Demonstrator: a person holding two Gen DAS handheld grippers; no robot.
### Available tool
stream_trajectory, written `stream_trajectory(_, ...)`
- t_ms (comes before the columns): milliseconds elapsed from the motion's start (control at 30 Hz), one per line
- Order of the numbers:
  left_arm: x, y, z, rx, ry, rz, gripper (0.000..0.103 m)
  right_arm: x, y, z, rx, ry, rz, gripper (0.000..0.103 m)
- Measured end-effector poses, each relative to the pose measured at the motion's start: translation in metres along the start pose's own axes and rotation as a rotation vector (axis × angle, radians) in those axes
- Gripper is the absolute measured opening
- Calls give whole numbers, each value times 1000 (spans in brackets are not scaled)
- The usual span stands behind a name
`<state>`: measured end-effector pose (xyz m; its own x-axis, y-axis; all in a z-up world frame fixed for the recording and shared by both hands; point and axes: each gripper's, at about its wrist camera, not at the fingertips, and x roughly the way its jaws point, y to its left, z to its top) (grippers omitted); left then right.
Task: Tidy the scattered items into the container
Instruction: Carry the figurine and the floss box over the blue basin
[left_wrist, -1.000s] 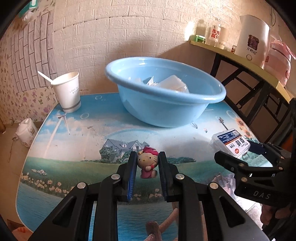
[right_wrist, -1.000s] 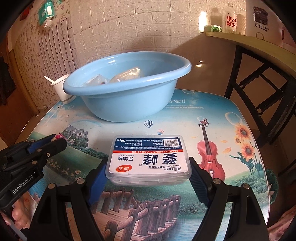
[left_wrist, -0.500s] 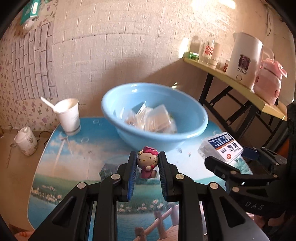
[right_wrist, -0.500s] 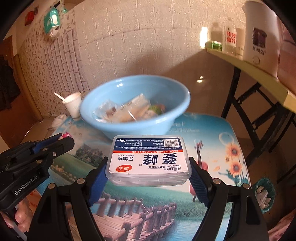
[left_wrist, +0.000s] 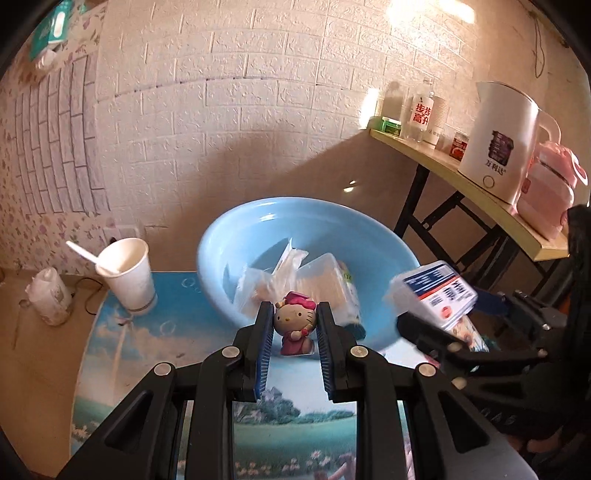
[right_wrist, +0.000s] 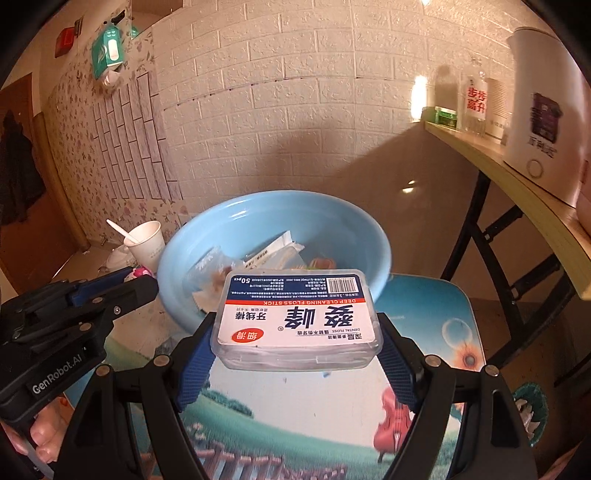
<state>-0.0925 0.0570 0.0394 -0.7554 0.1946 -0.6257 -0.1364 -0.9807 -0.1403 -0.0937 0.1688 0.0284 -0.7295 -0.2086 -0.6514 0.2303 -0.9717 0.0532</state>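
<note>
A small cat figurine (left_wrist: 295, 325) with a pink bow sits pinched between the blue pads of my left gripper (left_wrist: 294, 334), held in the air in front of the light-blue basin (left_wrist: 229, 236). My right gripper (right_wrist: 295, 332) is shut on a clear dental floss box (right_wrist: 295, 321) with a white, red and blue label, also lifted above the table near the basin (right_wrist: 376, 243). The floss box (left_wrist: 436, 291) and right gripper show at the right of the left wrist view. The basin holds several plastic packets (left_wrist: 295, 273).
A paper cup (left_wrist: 129, 273) with a white spoon stands left of the basin on the picture-printed table (left_wrist: 122, 354). A shelf (left_wrist: 480, 192) at the right carries a white kettle (left_wrist: 498, 144), a pink appliance and bottles. A white roll lies on the floor at left.
Both grippers have risen with their loads and come closer to the basin, so I now look down into it. The grips have not changed.
</note>
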Motion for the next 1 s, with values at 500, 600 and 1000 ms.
stream_trajectory(500,66,7,22,19,62,7,22,57,-8,20,-38,49,-22,82)
stream_trajectory(600,75,10,23,14,71,4,22,64,-8,22,-55,51,-30,82)
stream_trajectory(1000,91,10,25,36,67,-8,28,78,-5,22,-65,57,-10,82)
